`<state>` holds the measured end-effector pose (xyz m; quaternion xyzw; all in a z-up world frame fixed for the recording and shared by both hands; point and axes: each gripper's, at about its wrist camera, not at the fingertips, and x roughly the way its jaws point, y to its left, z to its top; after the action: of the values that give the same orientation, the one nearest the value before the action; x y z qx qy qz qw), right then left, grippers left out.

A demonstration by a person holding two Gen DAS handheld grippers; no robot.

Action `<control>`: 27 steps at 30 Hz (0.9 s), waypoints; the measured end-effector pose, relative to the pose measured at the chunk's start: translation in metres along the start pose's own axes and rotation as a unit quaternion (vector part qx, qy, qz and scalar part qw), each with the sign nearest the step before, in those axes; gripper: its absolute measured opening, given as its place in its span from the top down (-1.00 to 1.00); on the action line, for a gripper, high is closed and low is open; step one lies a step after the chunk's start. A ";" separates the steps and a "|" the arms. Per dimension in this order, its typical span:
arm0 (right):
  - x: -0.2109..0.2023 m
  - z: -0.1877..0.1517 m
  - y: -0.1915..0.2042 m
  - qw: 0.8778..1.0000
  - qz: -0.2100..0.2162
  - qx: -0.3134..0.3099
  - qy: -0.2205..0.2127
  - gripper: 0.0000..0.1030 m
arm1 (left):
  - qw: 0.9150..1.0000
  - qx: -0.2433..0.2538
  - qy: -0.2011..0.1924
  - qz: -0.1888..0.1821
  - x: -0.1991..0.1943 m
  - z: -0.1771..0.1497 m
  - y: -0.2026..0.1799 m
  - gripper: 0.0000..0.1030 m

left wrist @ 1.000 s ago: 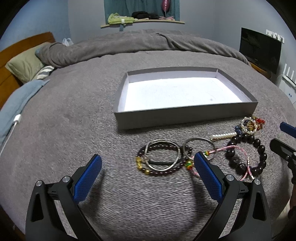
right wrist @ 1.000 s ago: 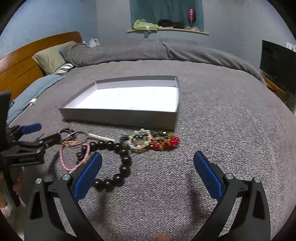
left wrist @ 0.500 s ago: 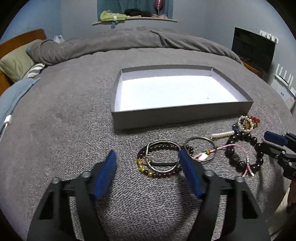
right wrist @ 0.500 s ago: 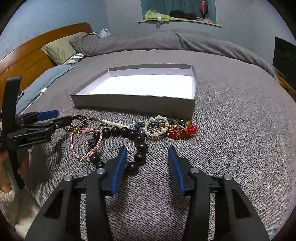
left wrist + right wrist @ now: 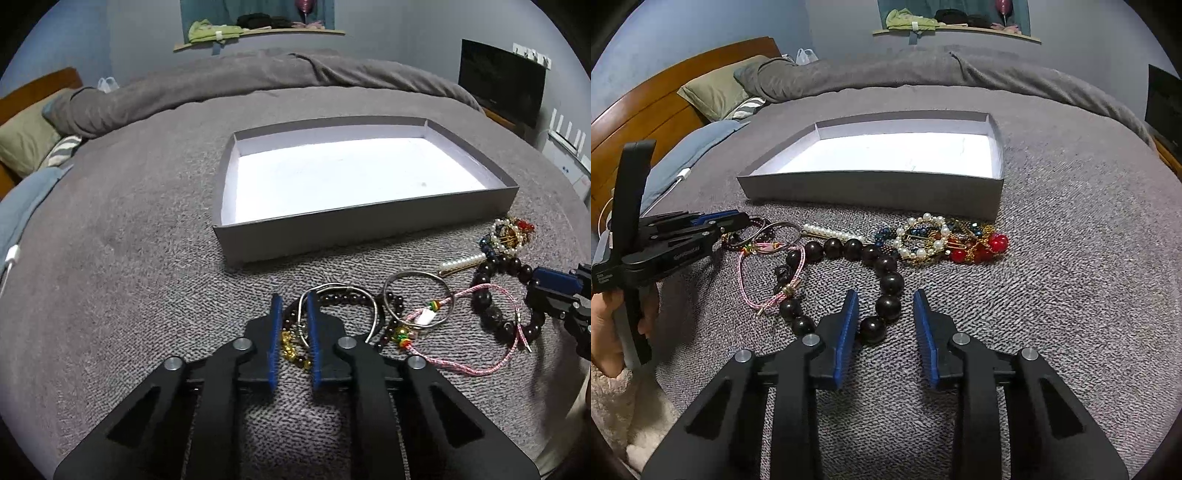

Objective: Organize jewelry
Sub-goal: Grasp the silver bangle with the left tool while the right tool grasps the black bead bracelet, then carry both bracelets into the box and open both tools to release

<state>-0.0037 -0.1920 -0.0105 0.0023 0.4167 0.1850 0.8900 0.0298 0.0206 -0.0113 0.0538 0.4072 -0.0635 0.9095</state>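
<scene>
An empty grey tray [image 5: 332,232] with a white floor lies on the grey bedspread; it also shows in the right wrist view [image 5: 871,184]. In front of it lies a row of jewelry. My left gripper [image 5: 293,301] is nearly shut around a silver bangle [image 5: 340,287] and a small dark bead bracelet [image 5: 343,300] with gold beads. My right gripper [image 5: 884,301] is partly shut, its fingers either side of the large dark bead bracelet [image 5: 890,282], not touching. A second silver ring [image 5: 417,275], a pink cord bracelet [image 5: 768,280], a pearl clip [image 5: 831,233] and a pearl-and-red-bead cluster [image 5: 942,240] lie alongside.
Pillows [image 5: 720,86] and a wooden headboard [image 5: 646,107] are at the far left. A rolled grey duvet [image 5: 258,81] runs across the back. A dark screen [image 5: 502,81] stands at the right. A white charging cable [image 5: 11,258] lies at the left edge.
Both grippers have lowered toward the jewelry and closed from wide open. The left fingers now straddle the silver bangle; the right fingers straddle the large dark beads.
</scene>
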 end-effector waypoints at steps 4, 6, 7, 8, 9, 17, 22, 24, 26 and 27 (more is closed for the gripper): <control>0.003 0.000 -0.003 1.000 0.008 0.011 0.002 0.49 | 1.000 0.014 0.001 0.010 0.004 0.000 -0.002 0.84; 0.003 0.000 -0.004 1.000 0.010 0.012 0.003 0.58 | 1.000 0.023 0.002 0.013 0.006 0.000 -0.004 0.92; 0.002 0.001 -0.005 1.000 0.011 0.013 0.001 0.58 | 1.000 0.023 0.000 0.012 0.005 0.000 -0.004 0.93; 0.001 0.001 -0.005 1.000 0.012 0.013 -0.001 0.60 | 1.000 0.020 -0.003 0.008 0.003 0.000 -0.002 0.93; 0.000 0.001 -0.005 1.000 0.013 0.014 -0.003 0.63 | 1.000 0.017 -0.008 0.002 -0.001 0.001 -0.001 0.94; -0.020 0.007 -0.006 0.999 0.019 0.012 -0.045 0.72 | 0.998 -0.009 -0.052 -0.027 -0.030 0.006 0.009 0.94; -0.037 0.015 -0.001 0.996 0.016 0.003 -0.082 0.72 | 0.996 -0.014 -0.075 -0.034 -0.046 0.014 0.010 0.94; -0.043 0.024 -0.001 0.995 0.012 -0.001 -0.097 0.72 | 0.996 -0.015 -0.085 -0.036 -0.052 0.023 0.011 0.94; -0.048 0.032 0.000 0.994 0.010 -0.002 -0.109 0.72 | 0.995 -0.017 -0.087 -0.035 -0.053 0.031 0.011 0.94; -0.052 0.039 -0.001 0.993 0.009 -0.003 -0.120 0.72 | 0.995 -0.019 -0.087 -0.036 -0.052 0.036 0.012 0.94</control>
<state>-0.0051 -0.2040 0.0537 0.0259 0.3068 0.1927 0.9317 0.0238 0.0310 0.0514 0.0166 0.3297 -0.0927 0.9394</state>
